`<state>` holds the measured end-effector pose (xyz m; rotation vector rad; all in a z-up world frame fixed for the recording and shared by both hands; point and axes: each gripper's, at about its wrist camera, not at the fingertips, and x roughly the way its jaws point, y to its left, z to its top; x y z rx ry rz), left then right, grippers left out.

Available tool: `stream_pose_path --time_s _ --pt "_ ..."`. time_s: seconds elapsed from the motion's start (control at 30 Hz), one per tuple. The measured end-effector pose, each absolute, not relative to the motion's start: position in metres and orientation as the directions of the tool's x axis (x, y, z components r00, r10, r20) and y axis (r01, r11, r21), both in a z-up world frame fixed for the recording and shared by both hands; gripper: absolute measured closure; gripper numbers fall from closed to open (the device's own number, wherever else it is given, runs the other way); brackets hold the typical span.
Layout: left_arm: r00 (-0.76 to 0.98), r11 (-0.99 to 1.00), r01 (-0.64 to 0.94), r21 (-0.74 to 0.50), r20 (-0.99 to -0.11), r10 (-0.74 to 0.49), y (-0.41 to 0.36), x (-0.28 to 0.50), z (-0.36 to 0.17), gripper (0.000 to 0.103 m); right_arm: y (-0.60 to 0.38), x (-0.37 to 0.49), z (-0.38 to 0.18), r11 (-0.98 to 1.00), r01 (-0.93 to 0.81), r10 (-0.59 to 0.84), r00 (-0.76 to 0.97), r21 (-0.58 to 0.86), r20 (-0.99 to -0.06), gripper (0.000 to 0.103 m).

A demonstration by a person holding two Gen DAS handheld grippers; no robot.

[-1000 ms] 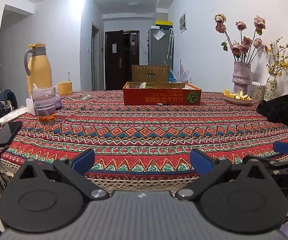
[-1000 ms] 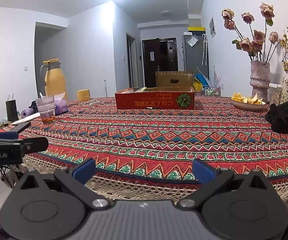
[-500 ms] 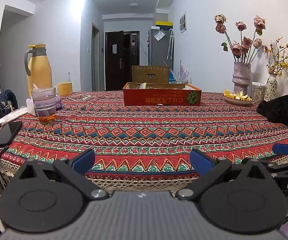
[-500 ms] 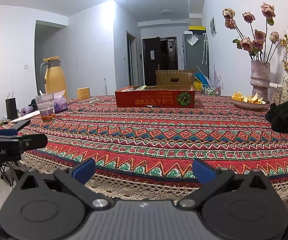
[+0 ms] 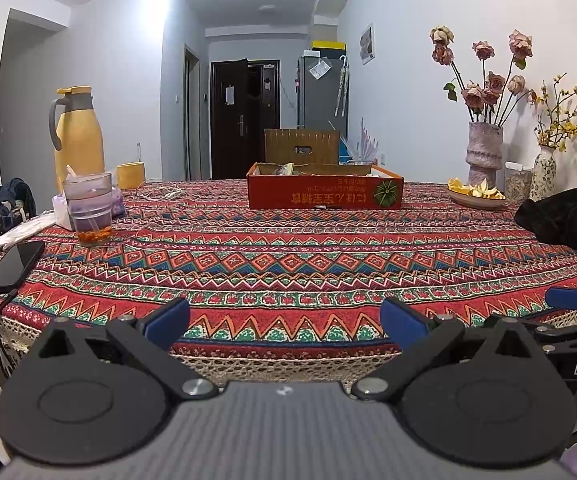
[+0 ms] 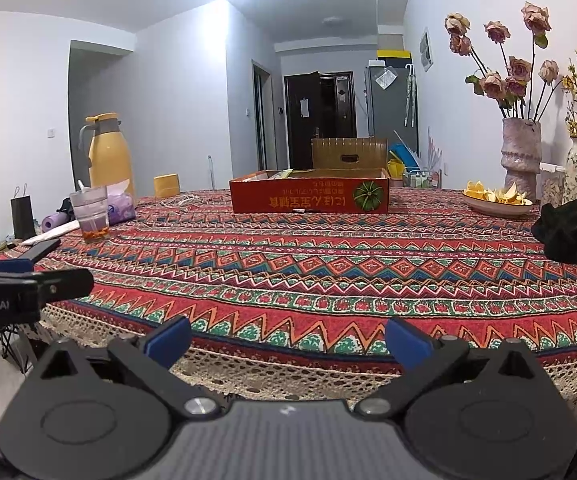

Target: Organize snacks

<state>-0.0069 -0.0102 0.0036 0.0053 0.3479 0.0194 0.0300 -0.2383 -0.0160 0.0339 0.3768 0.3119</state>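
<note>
A shallow red cardboard box [image 5: 325, 191] with snack packets inside stands at the far middle of the patterned table; it also shows in the right wrist view [image 6: 309, 196]. My left gripper [image 5: 284, 322] is open and empty, held at the table's near edge. My right gripper [image 6: 288, 340] is open and empty, also at the near edge, to the right of the left one. The right gripper's finger shows at the right of the left wrist view [image 5: 574, 298]. The left gripper's body shows at the left of the right wrist view [image 6: 28, 288].
On the left stand a glass cup [image 5: 88, 208], a yellow jug [image 5: 76, 136], a yellow mug [image 5: 130, 175] and a phone [image 5: 12, 266] with a cable. On the right are a black cloth [image 5: 564, 218], a plate of peels [image 5: 476, 194] and two vases [image 5: 484, 156].
Both grippers have dropped slightly and stay open. The table and box look a little higher in both views.
</note>
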Motion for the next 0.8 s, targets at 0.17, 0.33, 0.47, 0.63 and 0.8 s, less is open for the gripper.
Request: stream_pose_path --time_s 0.17,0.33,0.47,0.63,0.8 --pt "0.94 1.0 -0.016 0.008 -0.341 0.018 -0.0099 -0.0067 0.0036 0.0 -0.2388 0.0301 -0.0158 0.952 -0.292 0.305 0.883 0.09 -0.358 0.0" --pt "0.938 1.0 -0.018 0.008 -0.346 0.02 -0.0093 -0.0063 0.0034 0.0 -0.2388 0.0302 -0.0159 0.952 -0.293 0.305 0.883 0.089 -0.358 0.0" --pt "0.938 1.0 -0.016 0.009 -0.346 0.018 -0.0094 -0.0062 0.0031 0.0 -0.2385 0.0307 -0.0164 0.953 -0.292 0.302 0.882 0.085 -0.361 0.0" --pt "0.934 1.0 -0.016 0.007 -0.357 0.017 -0.0092 -0.0048 0.0021 0.0 -0.2386 0.0301 -0.0164 0.953 -0.293 0.302 0.884 0.081 -0.358 0.0" --pt "0.934 1.0 -0.011 0.012 -0.357 0.014 -0.0096 -0.0041 0.001 0.0 -0.2401 0.0311 -0.0173 0.951 -0.296 0.309 0.879 0.093 -0.364 0.0"
